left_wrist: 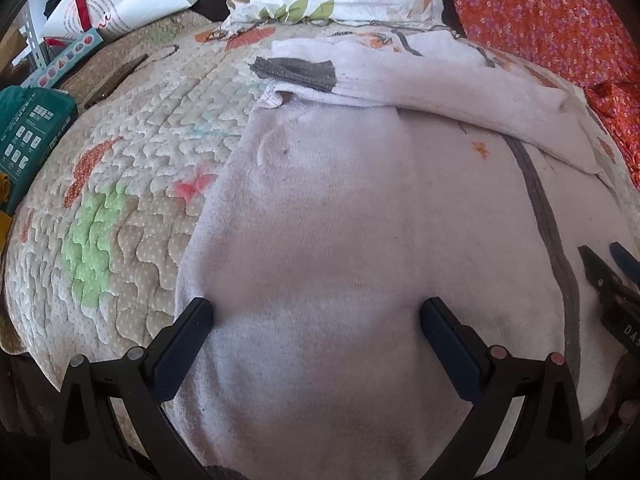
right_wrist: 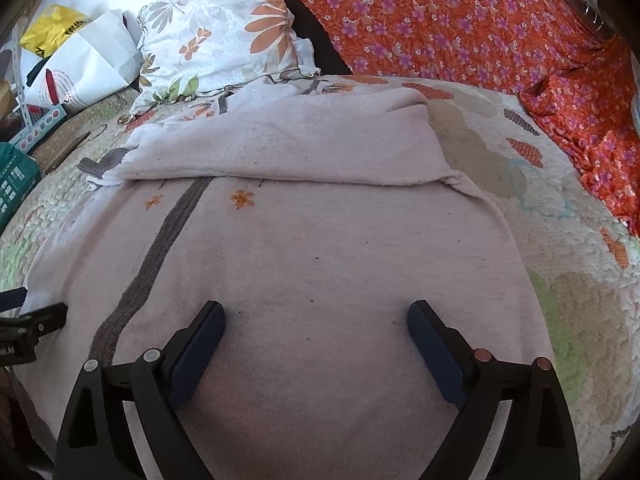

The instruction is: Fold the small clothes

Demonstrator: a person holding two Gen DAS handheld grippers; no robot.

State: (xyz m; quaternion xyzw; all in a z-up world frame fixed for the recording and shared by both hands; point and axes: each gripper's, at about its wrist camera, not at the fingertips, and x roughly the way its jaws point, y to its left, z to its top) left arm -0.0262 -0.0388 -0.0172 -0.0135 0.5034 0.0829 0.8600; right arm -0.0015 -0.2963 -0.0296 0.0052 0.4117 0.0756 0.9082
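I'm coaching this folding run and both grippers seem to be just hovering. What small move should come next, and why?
Probably lower both and pinch the near edge of the pale garment. The left gripper and right gripper both stand open over its flat near part, holding nothing. The far part is already folded toward them, so the near half looks like the next to fold.

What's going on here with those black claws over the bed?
A person is folding a small white garment spread on a quilted bedspread, using a handheld claw in each hand. The far part of the garment is already folded over toward the near side. Both the left claw and the right claw are open above the cloth, gripping nothing. A floral pillow lies beyond it.
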